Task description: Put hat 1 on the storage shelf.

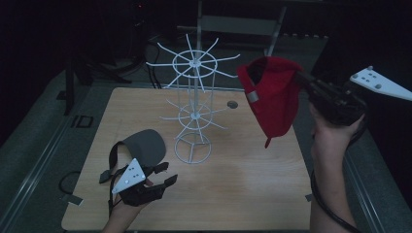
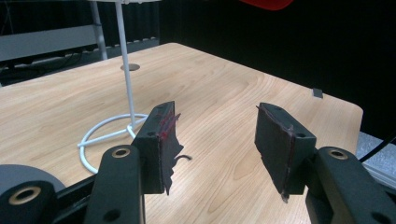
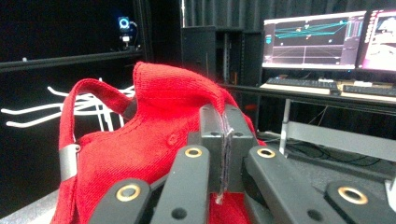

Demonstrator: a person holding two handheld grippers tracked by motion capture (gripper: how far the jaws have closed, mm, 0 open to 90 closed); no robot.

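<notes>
Your right claw (image 1: 302, 81) is clamped on the red cap (image 1: 272, 94), high at the frame's right, beside the rack (image 1: 194, 102). Your left claw (image 1: 163, 174) gapes, lower left, over the table (image 1: 243, 179).

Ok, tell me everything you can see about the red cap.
The red cap looks like knitted or woven cloth, with a back strap carrying a grey metal-looking buckle. It hangs in the air, clear of the table, to the right of the white wire rack, its open back turned toward the rack and its brim pointing down. The right gripper pinches a fold of its fabric between closed jaws; nothing else touches it.
</notes>
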